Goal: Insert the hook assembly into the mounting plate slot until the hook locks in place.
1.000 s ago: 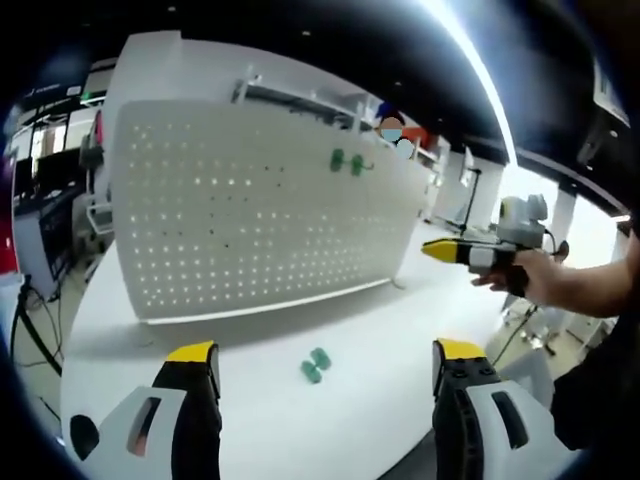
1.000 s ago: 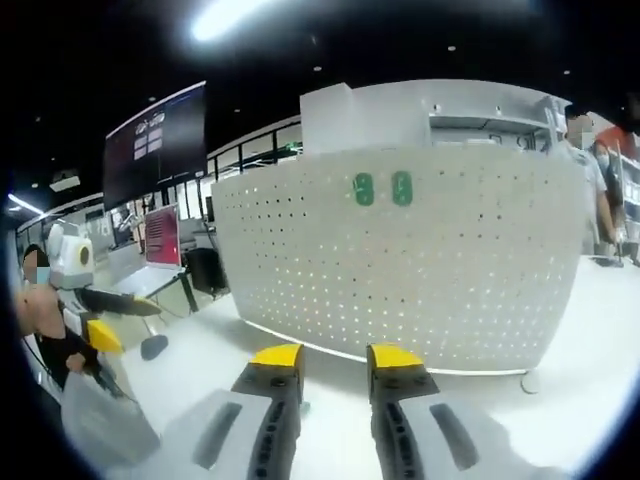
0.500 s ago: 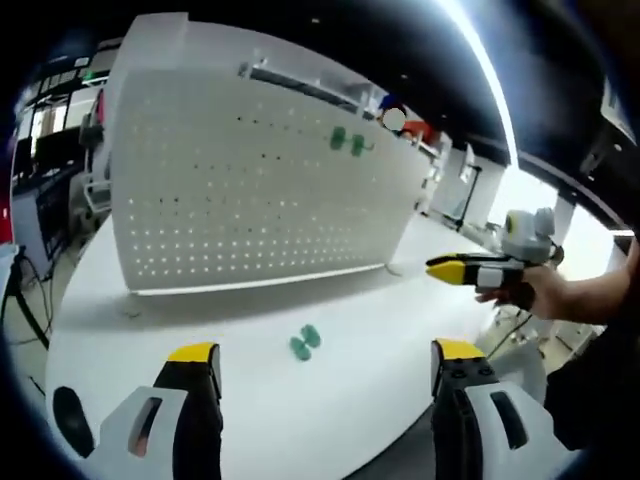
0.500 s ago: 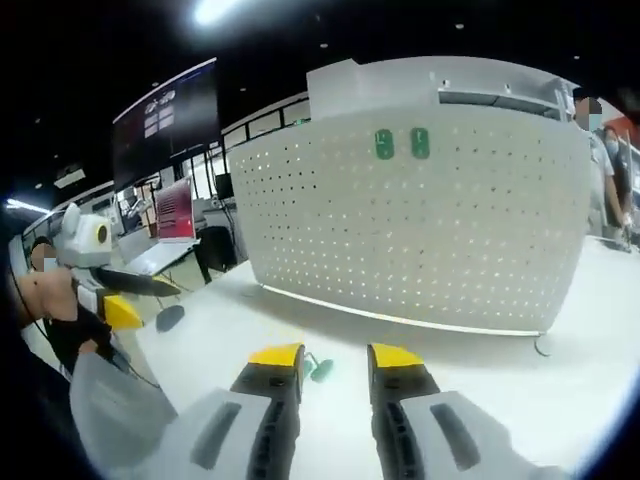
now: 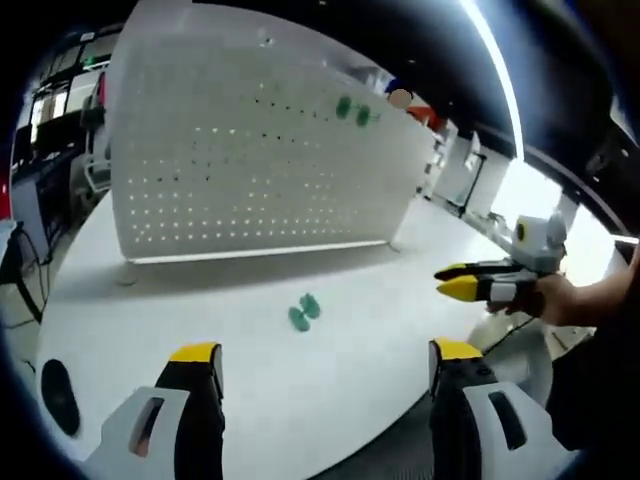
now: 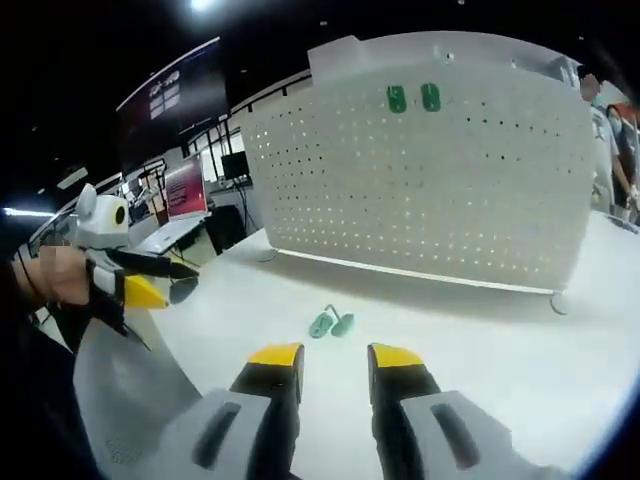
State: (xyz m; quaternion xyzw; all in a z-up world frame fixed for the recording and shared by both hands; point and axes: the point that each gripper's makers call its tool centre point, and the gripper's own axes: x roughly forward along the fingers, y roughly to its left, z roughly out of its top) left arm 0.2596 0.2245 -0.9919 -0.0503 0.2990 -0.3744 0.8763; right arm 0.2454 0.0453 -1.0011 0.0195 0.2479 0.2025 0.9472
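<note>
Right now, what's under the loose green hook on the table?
The green hook lies flat on the bare white table, in front of the pegboard. Nothing shows beneath it; its underside is hidden.

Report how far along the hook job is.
Done: one green hook already sits high on the pegboard. In hand: nothing; the left gripper is open, the right gripper nearly closed and empty. Left: the loose green hook lies on the white table, ungrasped, still to insert.

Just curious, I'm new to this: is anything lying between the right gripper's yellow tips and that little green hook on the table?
No. In the right gripper view, only bare white table separates the right gripper from the green hook.
</note>
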